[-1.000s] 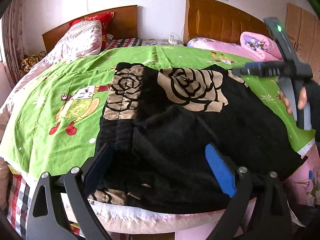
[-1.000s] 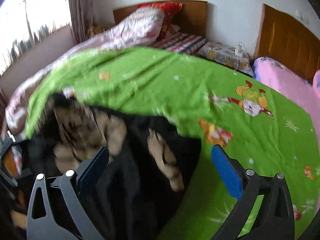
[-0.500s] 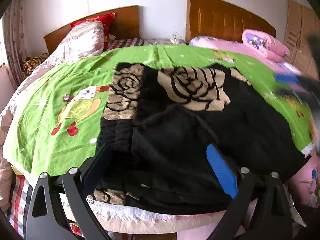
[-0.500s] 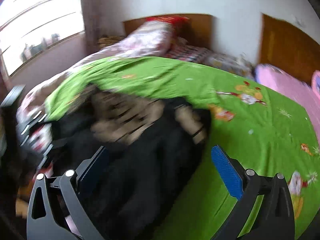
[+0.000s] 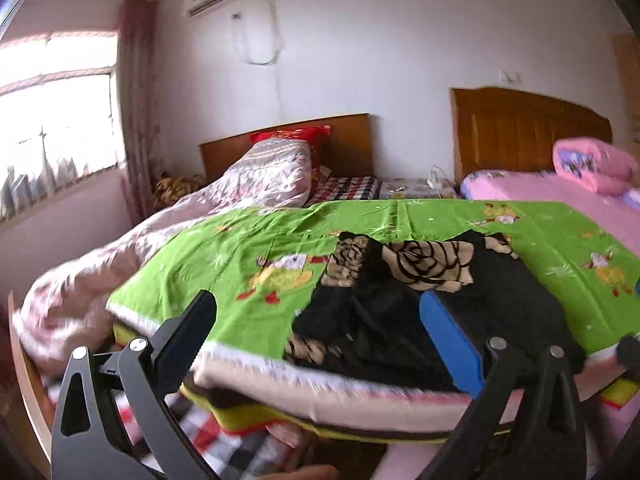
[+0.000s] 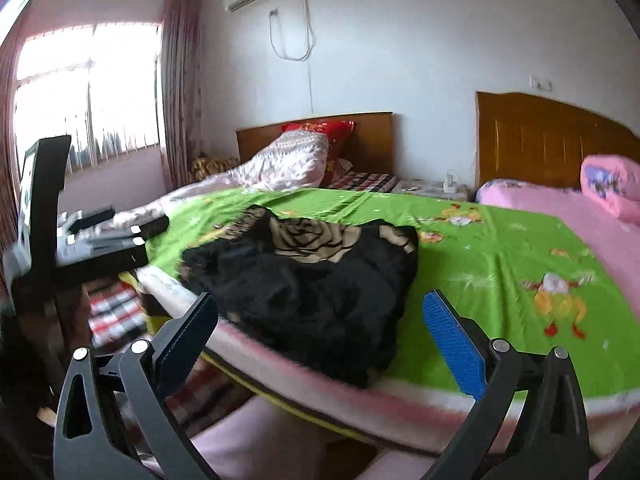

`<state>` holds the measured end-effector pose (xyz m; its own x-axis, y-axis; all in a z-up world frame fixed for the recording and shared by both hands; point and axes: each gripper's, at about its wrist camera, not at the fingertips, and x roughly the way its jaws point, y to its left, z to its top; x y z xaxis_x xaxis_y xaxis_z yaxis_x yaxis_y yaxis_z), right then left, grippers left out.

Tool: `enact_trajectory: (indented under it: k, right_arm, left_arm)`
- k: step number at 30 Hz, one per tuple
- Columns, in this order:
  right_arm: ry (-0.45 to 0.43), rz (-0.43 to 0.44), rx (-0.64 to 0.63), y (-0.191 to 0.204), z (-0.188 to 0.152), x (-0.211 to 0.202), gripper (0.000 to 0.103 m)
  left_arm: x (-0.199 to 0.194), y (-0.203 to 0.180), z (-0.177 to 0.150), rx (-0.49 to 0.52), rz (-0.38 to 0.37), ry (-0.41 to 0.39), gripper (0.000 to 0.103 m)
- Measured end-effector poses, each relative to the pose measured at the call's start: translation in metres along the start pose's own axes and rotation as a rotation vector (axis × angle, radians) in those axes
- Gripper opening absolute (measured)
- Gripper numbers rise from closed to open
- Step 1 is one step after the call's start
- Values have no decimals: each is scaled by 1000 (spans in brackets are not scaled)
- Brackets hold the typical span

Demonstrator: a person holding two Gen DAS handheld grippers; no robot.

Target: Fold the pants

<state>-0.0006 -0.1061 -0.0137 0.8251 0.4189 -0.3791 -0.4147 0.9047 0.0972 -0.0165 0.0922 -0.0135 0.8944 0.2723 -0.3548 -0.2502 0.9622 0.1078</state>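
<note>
Black fingers spread wide on both grippers, nothing between them.
My left gripper (image 5: 316,334) is opening further, my right gripper (image 6: 320,328) gapes, both off the bed's near edge. Folded pants (image 6: 308,276) lie on the green sheet (image 6: 500,256) at that edge; I'd judge any tidying pinch should take doubled edges squarely, without dragging layers.

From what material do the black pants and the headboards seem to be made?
The pants look like thick, soft fleece or velvet: matte black with a fuzzy, light-absorbing surface and beige rose prints. The headboards look like varnished wood or wood veneer: a warm brown, smooth finish with a slight sheen. I cannot tell which.
</note>
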Motion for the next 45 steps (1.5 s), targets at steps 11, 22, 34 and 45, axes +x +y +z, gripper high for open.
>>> enact_trajectory:
  k: [11,22,34,45]
  right_arm:
    - [24,-83,6,4,-10,-10,99]
    - [13,-63,-31,13,-9,-12,99]
    - [17,-55,-37,14,-10,-11,99]
    - [19,-54,-30,13,-9,-11,99]
  left_arm:
    - [-14,-51,-32,50,-26,111,102]
    - [-18,-39,-30,18,-14,84,102]
    - [-20,-40,-29,17,-26,79,102]
    - [-20,-40,-29,19,-30,83,102]
